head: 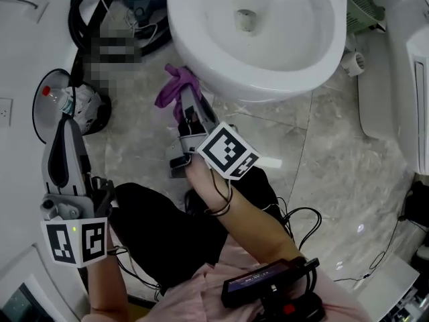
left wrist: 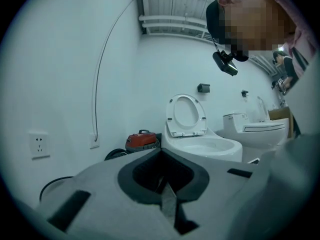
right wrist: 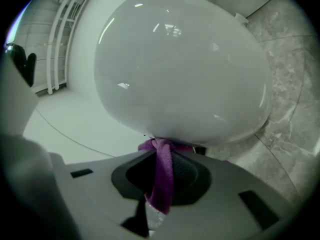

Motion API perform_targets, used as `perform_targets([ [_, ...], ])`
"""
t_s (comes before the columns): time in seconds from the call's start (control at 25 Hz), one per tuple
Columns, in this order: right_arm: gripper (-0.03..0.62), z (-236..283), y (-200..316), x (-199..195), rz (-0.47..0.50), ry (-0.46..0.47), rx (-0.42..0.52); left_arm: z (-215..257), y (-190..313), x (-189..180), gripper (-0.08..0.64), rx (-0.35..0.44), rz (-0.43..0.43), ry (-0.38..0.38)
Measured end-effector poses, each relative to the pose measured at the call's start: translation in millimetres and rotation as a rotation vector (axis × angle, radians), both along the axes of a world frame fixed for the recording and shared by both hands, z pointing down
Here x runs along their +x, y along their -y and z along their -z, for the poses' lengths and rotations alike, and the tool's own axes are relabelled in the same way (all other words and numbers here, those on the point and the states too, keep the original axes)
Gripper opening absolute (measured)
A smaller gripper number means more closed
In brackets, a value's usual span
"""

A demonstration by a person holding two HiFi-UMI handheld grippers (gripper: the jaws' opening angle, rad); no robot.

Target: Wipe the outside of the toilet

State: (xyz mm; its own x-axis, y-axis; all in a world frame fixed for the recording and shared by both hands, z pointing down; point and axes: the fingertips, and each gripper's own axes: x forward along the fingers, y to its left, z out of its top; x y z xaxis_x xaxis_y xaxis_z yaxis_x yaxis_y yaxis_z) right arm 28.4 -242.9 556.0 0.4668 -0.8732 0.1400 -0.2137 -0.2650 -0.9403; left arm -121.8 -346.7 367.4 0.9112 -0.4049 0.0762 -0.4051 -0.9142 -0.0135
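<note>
One marble floor carries two toilets. The toilet nearest the person fills the top of the head view, its bowl open to the camera and its back cut off by the frame. The second toilet shows only in the left gripper view, to the right of the first and partly cut off behind a sleeve.

There are two grippers. The left gripper is held up at the left, well apart from the bowl, its fingers pressed together with nothing between them. The right gripper reaches to the bowl's outer wall at its lower left. Its fingers pinch the one purple cloth. In the right gripper view the cloth's bunched top touches the bowl's underside; how much of it lies against the porcelain is hidden by the bowl's curve.

One round bin stands by the wall at the left, partly behind the left gripper. One red vacuum sits left of the toilet, its lower part hidden. One bottle with a red cap lies in the bin. One socket is on the wall.
</note>
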Motion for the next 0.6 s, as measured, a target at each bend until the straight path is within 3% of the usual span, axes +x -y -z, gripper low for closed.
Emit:
perform_targets([
  [0.6,0.058,-8,-18,8,-0.009,0.012,0.002,3,-19,24,0.008,0.012,-0.065,-0.008],
])
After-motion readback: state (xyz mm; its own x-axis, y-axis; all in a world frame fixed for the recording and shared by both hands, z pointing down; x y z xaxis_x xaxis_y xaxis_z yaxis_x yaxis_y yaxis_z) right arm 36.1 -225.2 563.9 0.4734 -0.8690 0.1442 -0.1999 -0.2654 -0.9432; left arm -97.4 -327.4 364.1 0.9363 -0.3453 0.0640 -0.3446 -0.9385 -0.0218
